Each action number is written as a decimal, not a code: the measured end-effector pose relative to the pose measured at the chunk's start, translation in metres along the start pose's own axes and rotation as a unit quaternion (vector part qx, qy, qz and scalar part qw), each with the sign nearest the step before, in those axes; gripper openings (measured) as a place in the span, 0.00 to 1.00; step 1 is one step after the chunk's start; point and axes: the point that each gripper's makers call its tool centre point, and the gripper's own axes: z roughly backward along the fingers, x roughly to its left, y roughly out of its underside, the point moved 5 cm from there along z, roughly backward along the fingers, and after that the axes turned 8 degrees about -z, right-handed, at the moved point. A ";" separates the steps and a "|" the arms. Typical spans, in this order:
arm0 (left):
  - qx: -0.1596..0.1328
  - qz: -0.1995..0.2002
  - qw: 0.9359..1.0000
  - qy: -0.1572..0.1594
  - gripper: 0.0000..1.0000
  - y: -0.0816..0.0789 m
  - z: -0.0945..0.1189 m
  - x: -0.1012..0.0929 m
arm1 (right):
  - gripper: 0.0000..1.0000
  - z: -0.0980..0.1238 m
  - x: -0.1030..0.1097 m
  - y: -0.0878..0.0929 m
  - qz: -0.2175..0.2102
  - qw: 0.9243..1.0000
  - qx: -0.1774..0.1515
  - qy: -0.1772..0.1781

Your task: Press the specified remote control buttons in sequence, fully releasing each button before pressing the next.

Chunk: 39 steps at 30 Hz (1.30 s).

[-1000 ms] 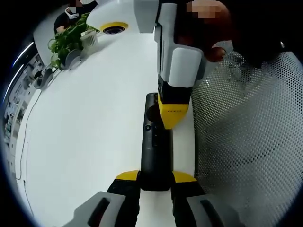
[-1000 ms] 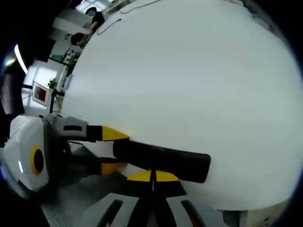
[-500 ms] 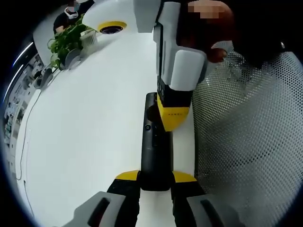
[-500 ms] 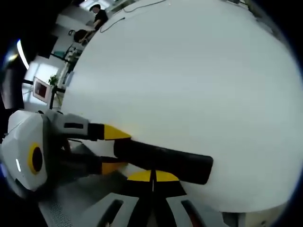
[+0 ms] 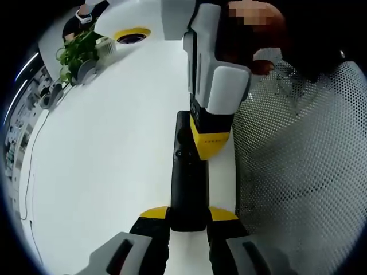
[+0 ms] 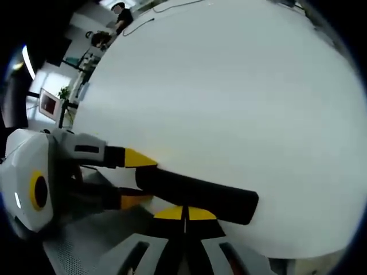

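Note:
A long black remote control [image 5: 186, 183] lies over the white table [image 5: 103, 160] near its edge. My left gripper [image 5: 188, 213] is shut on the remote's near end, one yellow tip on each side. My right gripper [image 5: 210, 148] comes down from above, jaws shut, its yellow tip resting on the remote's upper face beside a small round button [image 5: 179, 153]. In the right gripper view, the right gripper [image 6: 184, 213] is shut, with its tip against the remote [image 6: 200, 193]. There the left gripper [image 6: 137, 179] reaches in from the left and clamps the remote's end.
A grey mesh chair back [image 5: 298, 172] stands close along the table's right edge. At the far end of the table are a potted plant [image 5: 80, 48] and a white device with a yellow ring [image 5: 133, 34]. A thin cable [image 5: 27, 172] runs along the left side.
Hardly anything differs. The right gripper's tip stays on the remote, having crept a little nearer along it. The left gripper keeps its hold.

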 end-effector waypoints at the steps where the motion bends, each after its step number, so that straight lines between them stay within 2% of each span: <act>1: -0.001 0.002 1.000 0.000 0.25 0.000 0.000 0.000 | 0.00 0.000 0.000 0.000 0.001 1.000 0.000 0.001; 7: 0.000 0.000 1.000 -0.001 0.25 0.002 0.001 0.000 | 0.00 0.000 0.000 -0.001 0.000 1.000 0.002 0.001; 15: 0.017 0.003 1.000 0.002 0.24 0.013 0.006 0.000 | 0.00 0.000 0.000 -0.002 -0.001 1.000 0.003 0.000; 30: 0.028 -0.003 1.000 0.007 0.24 0.011 0.005 0.000 | 0.00 0.001 -0.001 -0.001 -0.019 1.000 0.004 -0.009; 39: 0.025 -0.011 1.000 0.008 0.24 0.007 0.003 -0.001 | 0.00 0.007 0.002 -0.008 -0.030 0.999 -0.026 -0.026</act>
